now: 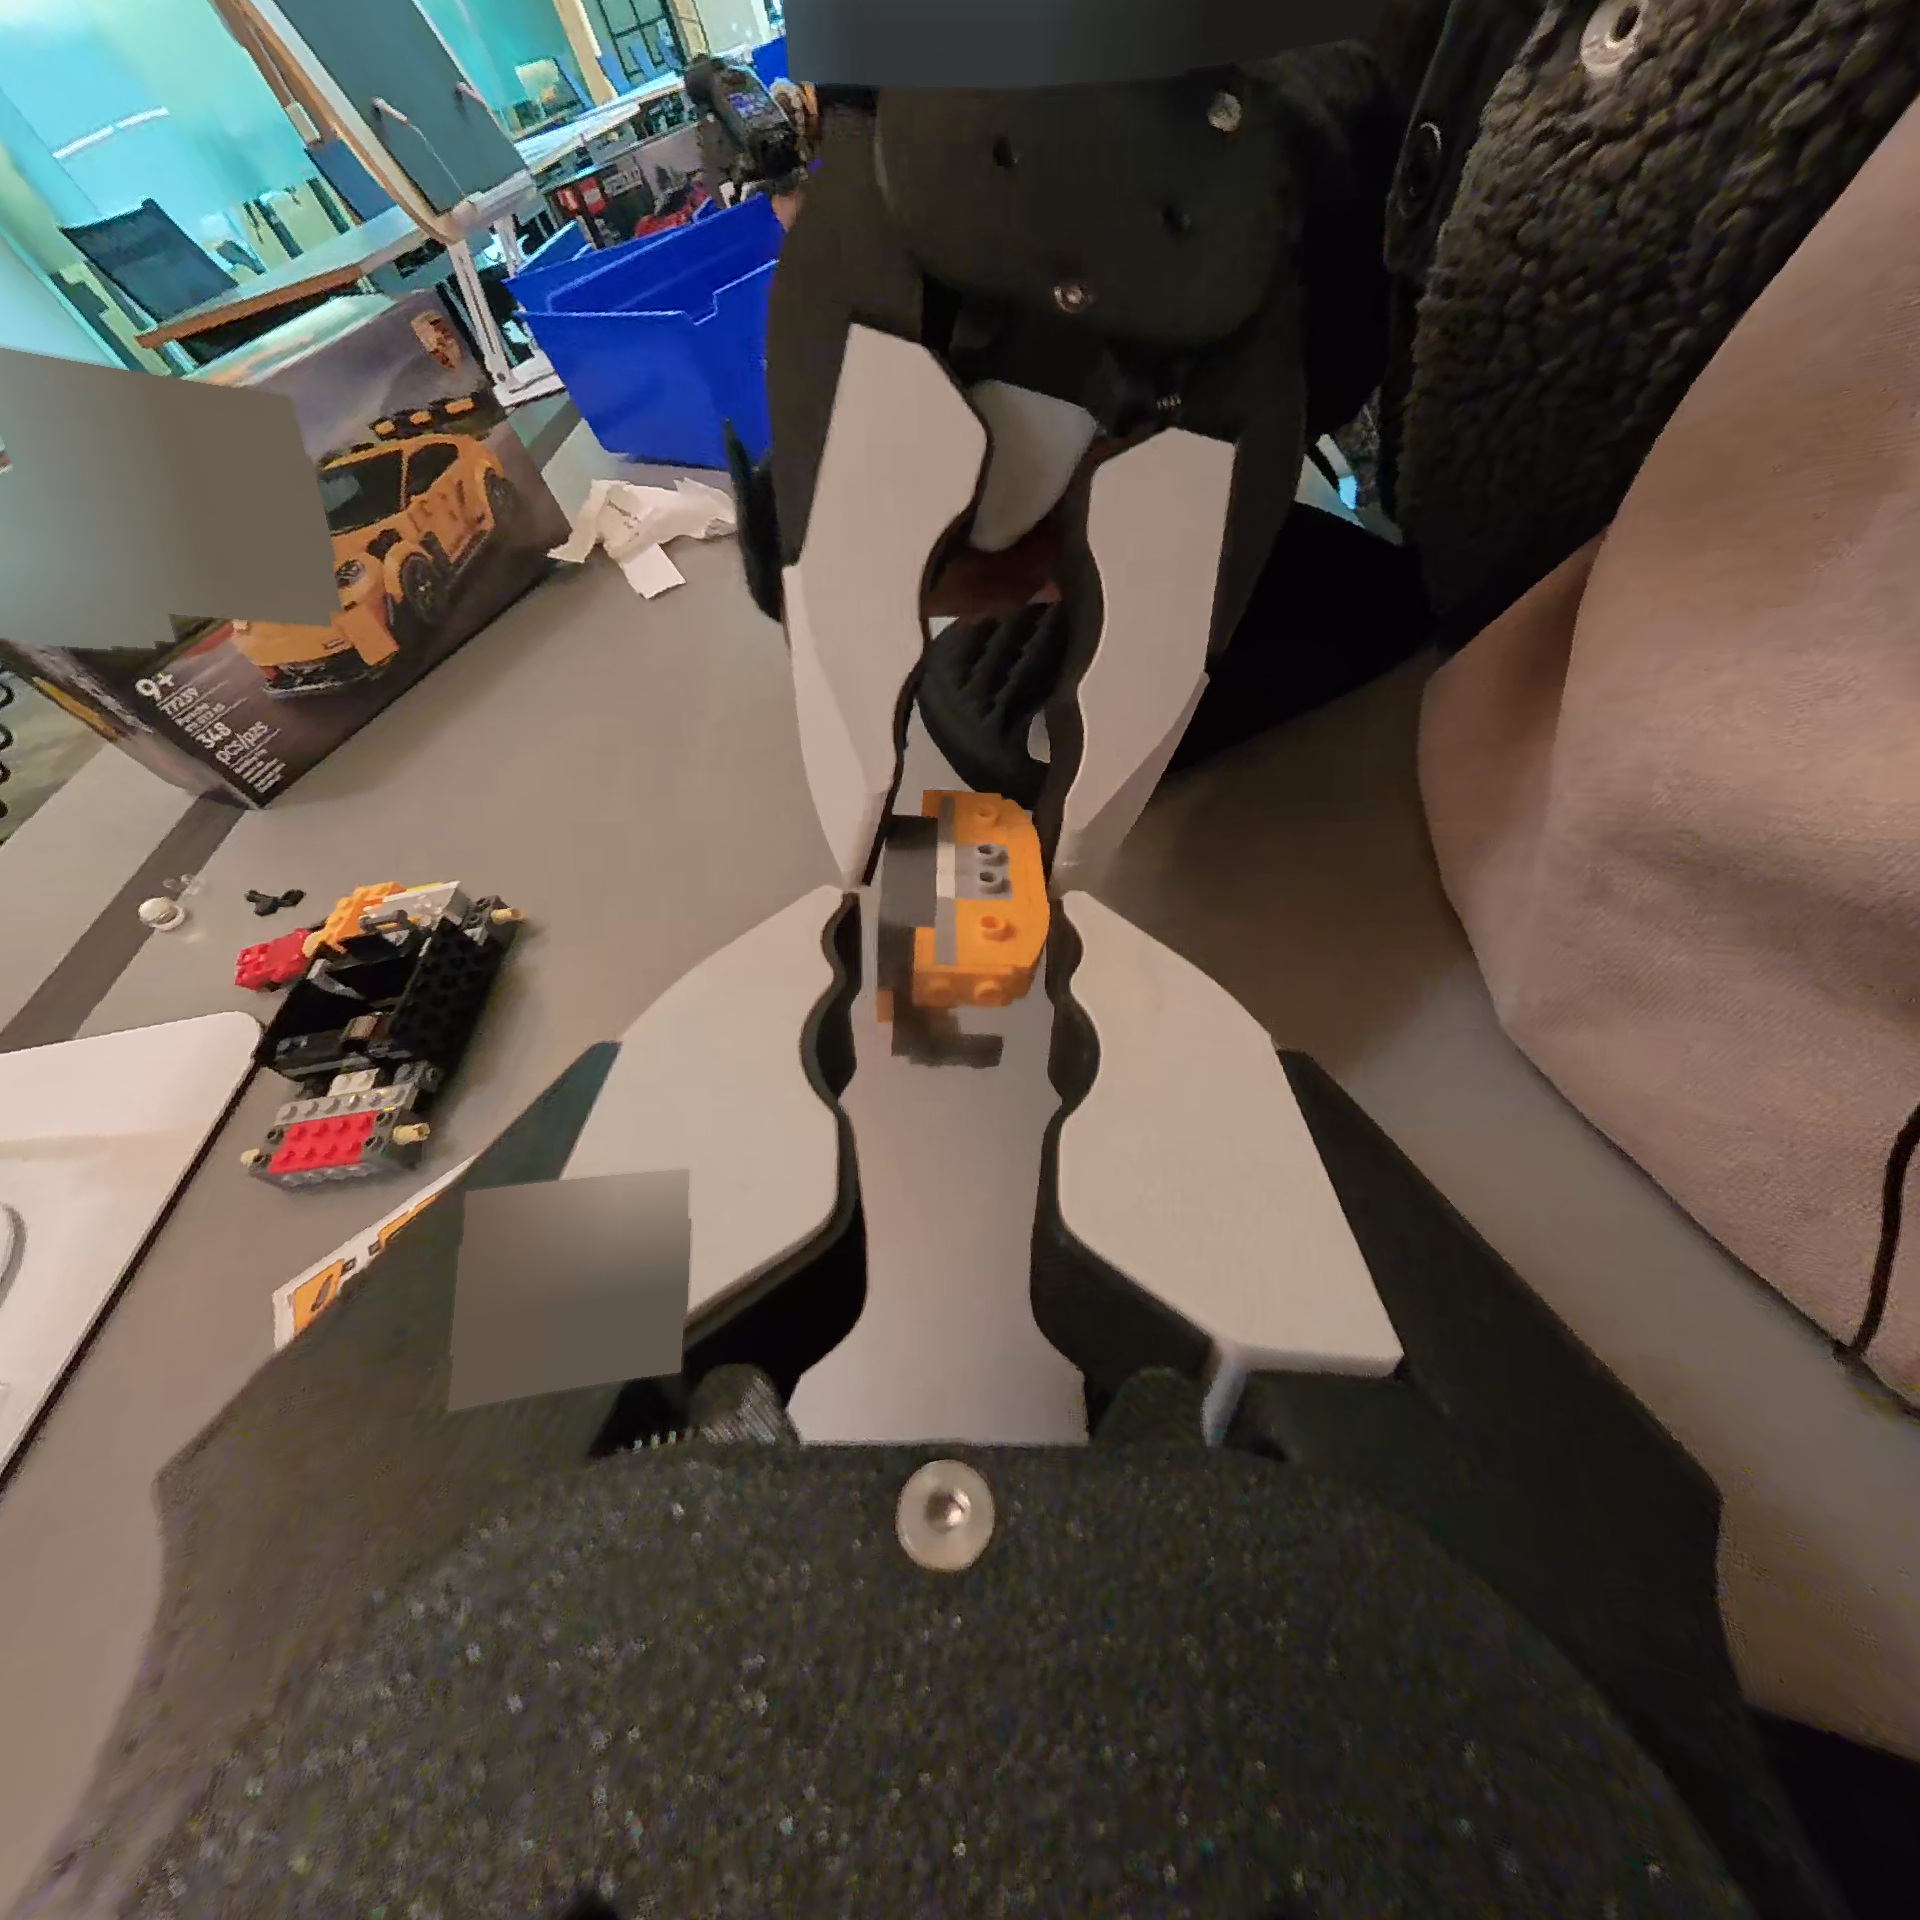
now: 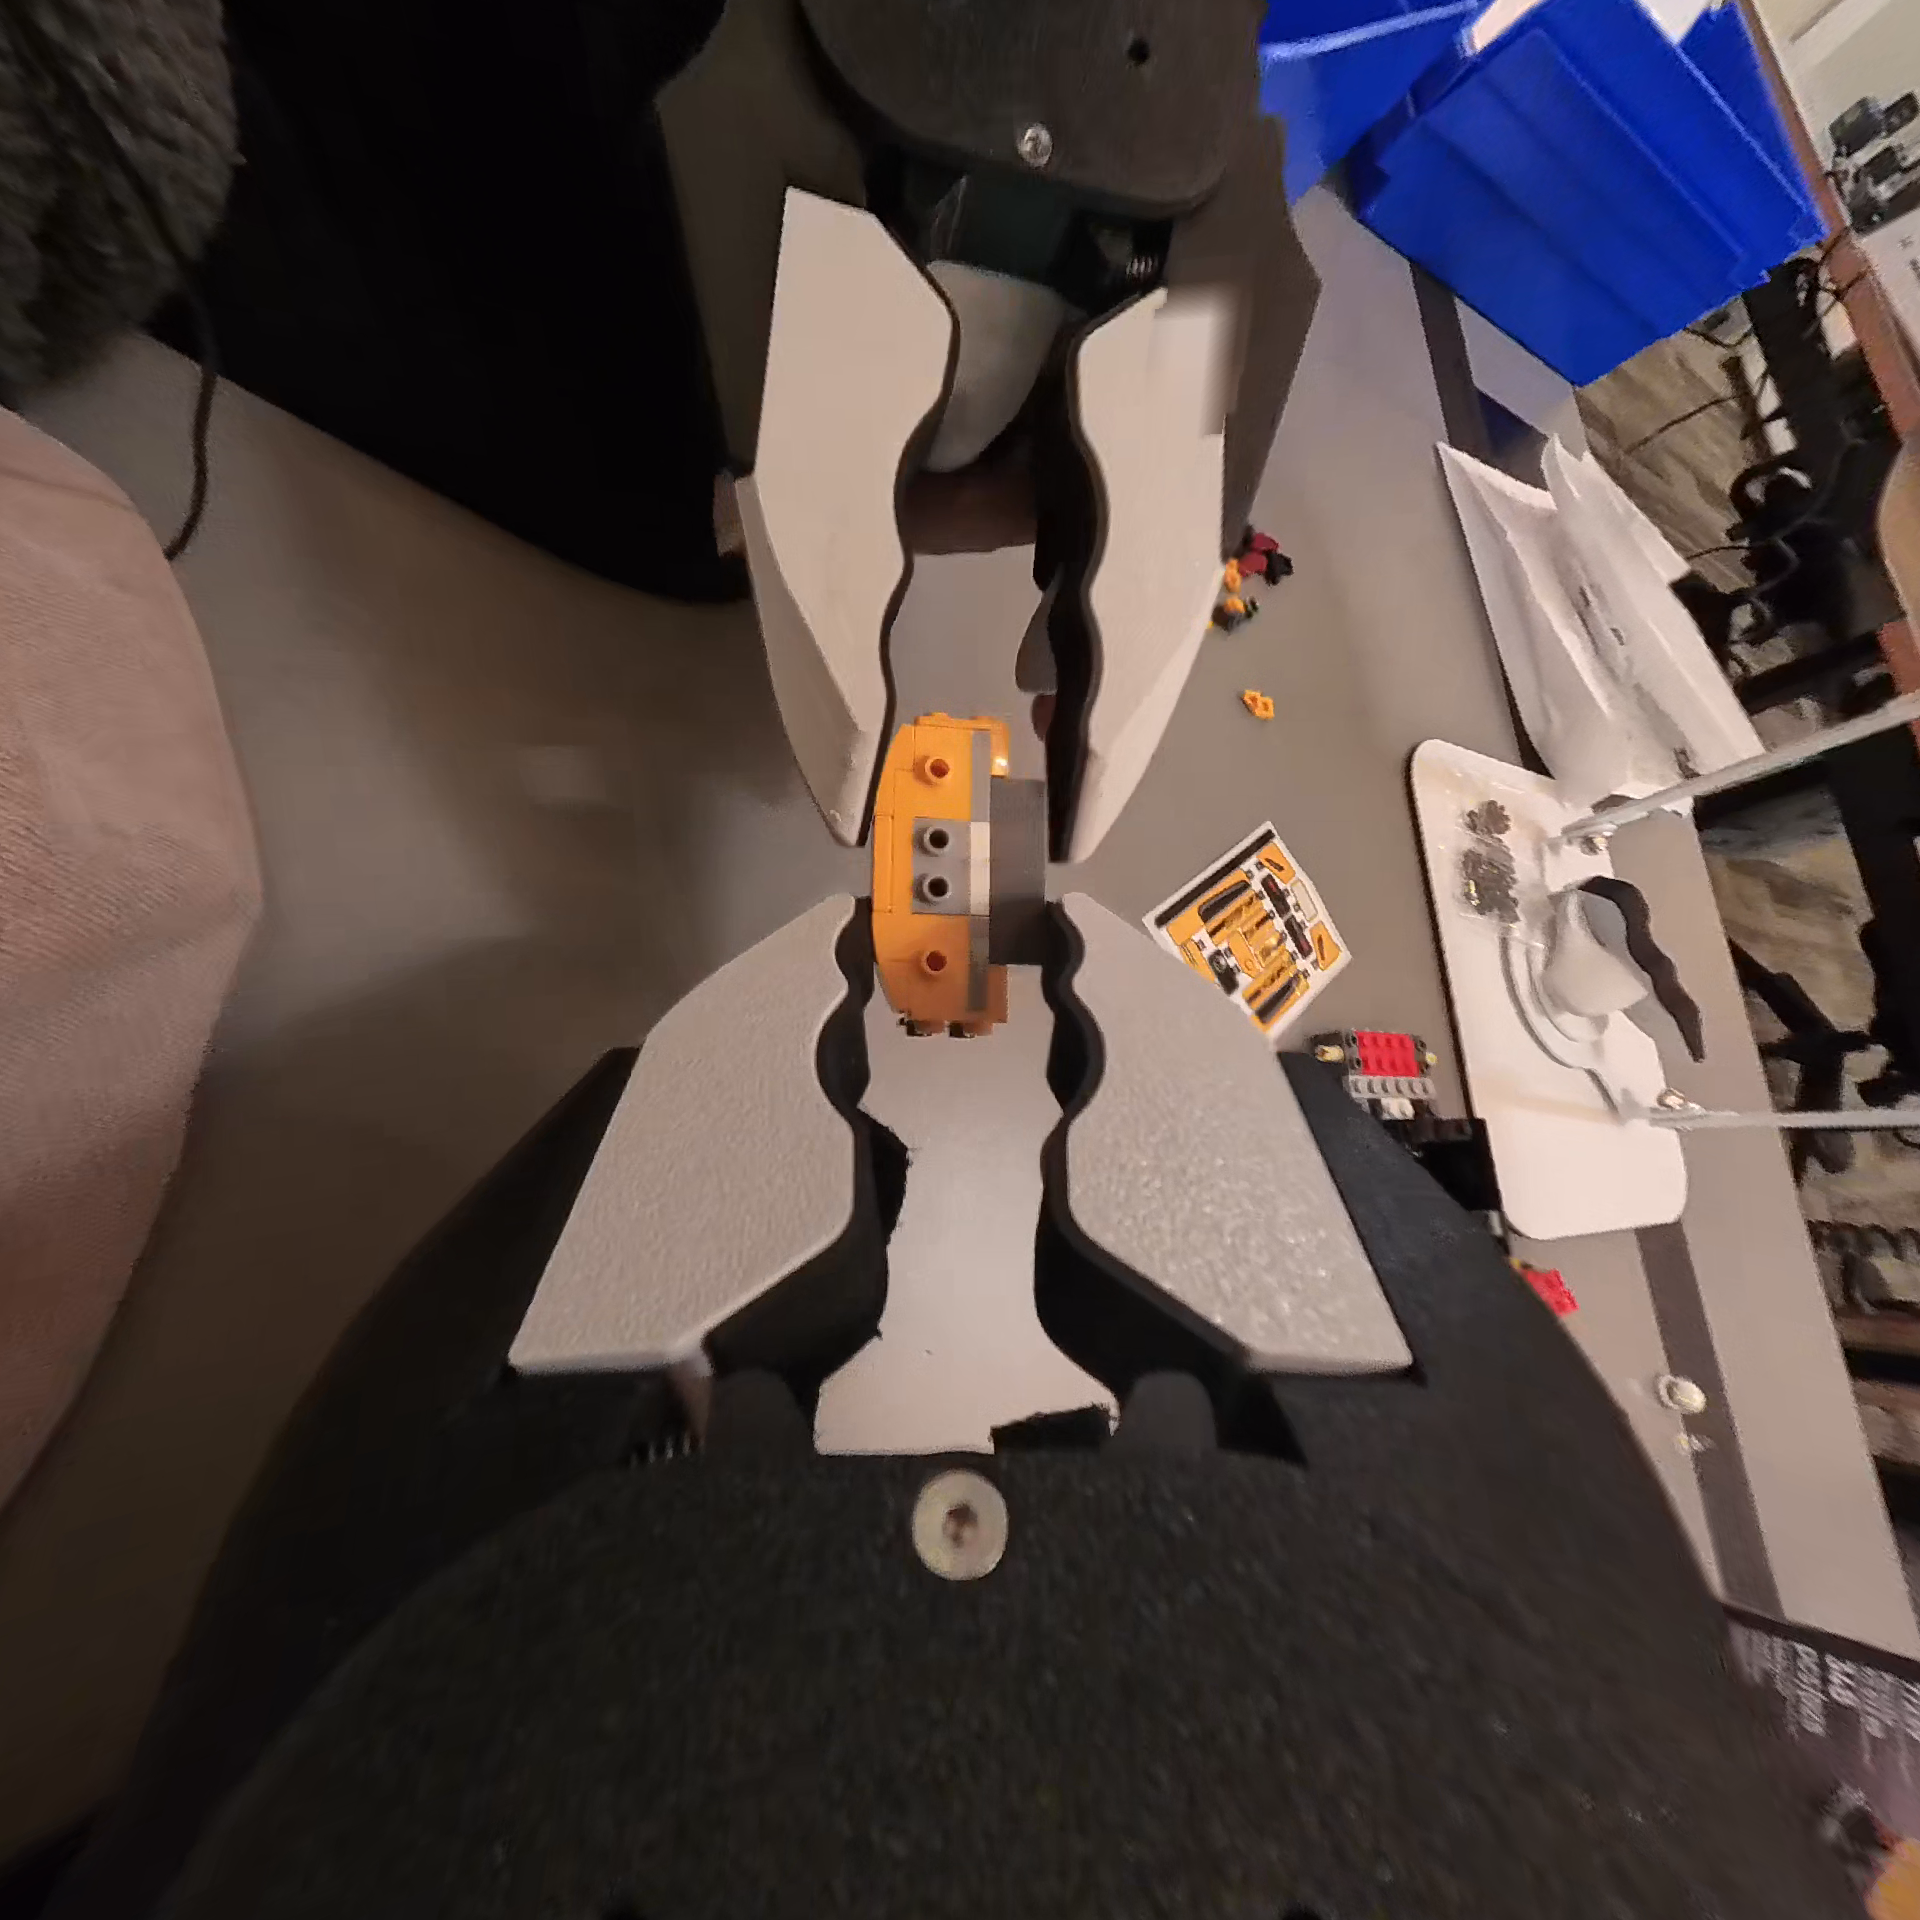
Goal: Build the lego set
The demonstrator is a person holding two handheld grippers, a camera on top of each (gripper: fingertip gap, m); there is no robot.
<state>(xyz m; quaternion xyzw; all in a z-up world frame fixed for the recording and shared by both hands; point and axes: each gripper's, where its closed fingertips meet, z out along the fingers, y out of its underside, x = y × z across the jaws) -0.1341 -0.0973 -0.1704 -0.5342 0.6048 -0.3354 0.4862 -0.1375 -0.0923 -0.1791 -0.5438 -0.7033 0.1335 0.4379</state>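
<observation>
The two grippers meet tip to tip over the grey tabletop (image 1: 623, 727), and between them sits an orange lego piece (image 1: 982, 914) with grey and black bricks on one side. In the left wrist view, the left gripper (image 1: 951, 914) comes up from 6 o'clock, its white fingers (image 1: 727, 1060) pinching the piece at its lower end, while the right gripper (image 1: 961, 831) reaches down from 12 o'clock and grips the upper end. The right wrist view shows the same hold mirrored: the right gripper (image 2: 956, 914) has its fingers (image 2: 1174, 1091) closed on the piece (image 2: 925, 883), studs facing the lens, and the left gripper (image 2: 956, 821) hangs in from 12 o'clock.

At 9 o'clock in the left view lies a half-built black chassis (image 1: 384, 1029) with red and orange bricks, well apart from the held piece. Beyond it, at 10 o'clock, stands the set's box (image 1: 416, 540) (a yellow car pictured on it), with crumpled white bags (image 1: 644, 520) and a blue bin (image 1: 665, 343) farther back. In the right view a sticker sheet (image 2: 1247, 925) lies just at 3 o'clock of the fingertips, a few loose small bricks (image 2: 1252, 582) at 2 o'clock, and a white tray (image 2: 1507, 1174) near the tabletop's edge.
</observation>
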